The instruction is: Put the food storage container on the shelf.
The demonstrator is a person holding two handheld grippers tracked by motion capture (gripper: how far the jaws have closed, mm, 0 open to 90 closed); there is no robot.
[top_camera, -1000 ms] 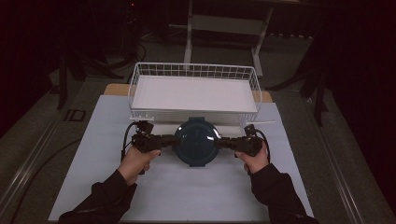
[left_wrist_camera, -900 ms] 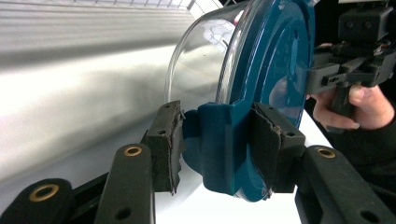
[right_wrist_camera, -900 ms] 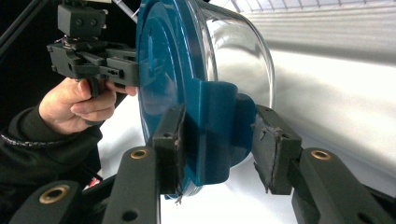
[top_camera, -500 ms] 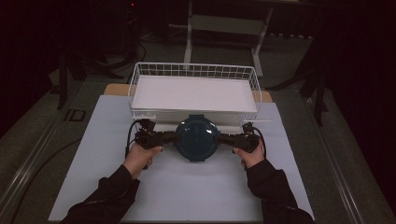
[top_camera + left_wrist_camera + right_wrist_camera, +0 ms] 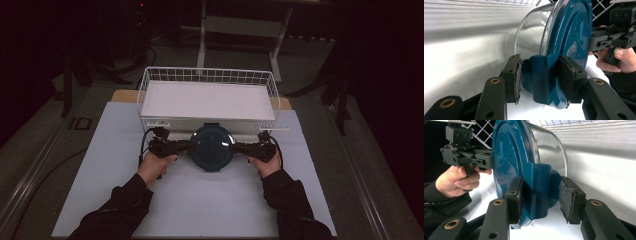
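Standing at a white-covered table (image 5: 210, 200), a person lifts a lidded glass container (image 5: 212, 147) toward the near edge of a white wire basket (image 5: 207, 75), closer than a second ago. The left gripper (image 5: 537, 80) and right gripper (image 5: 540, 200) each clamp a teal lid tab (image 5: 540, 75); a placement inside seems imminent.

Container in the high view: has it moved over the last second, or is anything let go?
Barely. The container, held on its opposite lid tabs by the left claw and right claw, crept slightly toward the basket; both hands went with it. Nothing was released. Basket and mat stayed put.
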